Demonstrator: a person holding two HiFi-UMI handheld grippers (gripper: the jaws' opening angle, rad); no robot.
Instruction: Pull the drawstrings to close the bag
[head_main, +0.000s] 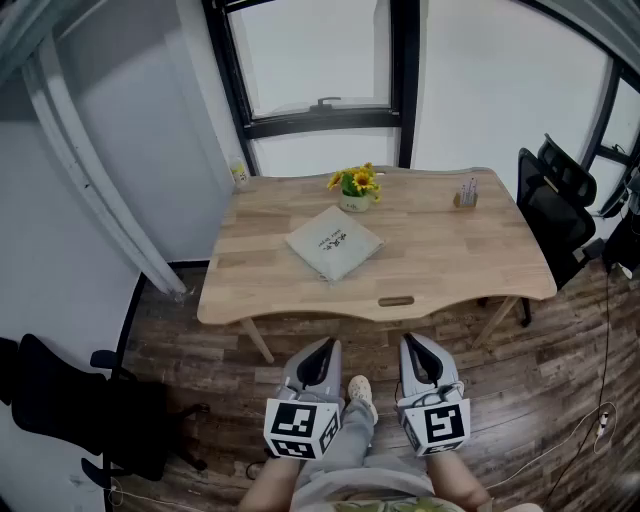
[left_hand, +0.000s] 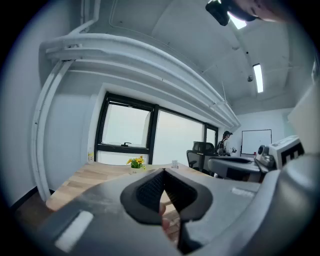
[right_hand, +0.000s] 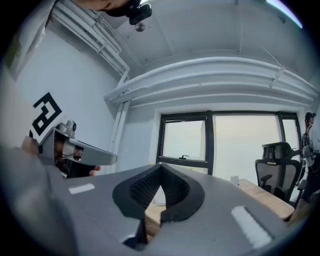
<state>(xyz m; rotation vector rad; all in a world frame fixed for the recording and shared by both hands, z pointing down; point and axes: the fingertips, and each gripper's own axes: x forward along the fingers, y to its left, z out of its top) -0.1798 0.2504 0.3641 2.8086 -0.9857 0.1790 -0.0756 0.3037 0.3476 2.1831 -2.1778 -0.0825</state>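
Both hang short of the desk (head_main: 450, 262) in the head view, left gripper (head_main: 324, 345) and right gripper (head_main: 411, 342), well apart from the drawstring bag (head_main: 334, 242) lying at the desk's middle. Left gripper view: jaws together, empty. Right gripper view: jaws together, empty.

we log one bag (head_main: 334, 242): pale off-white cloth, roughly square, lying flat on the wooden counter (head_main: 450, 255). it sits a little left of the counter's middle, well in from every edge. it is turned diamond-wise, with one corner toward the near side. small dark print marks the centre of its upper face. the surface looks smooth, slightly puffed. which edge is the mouth we cannot tell.
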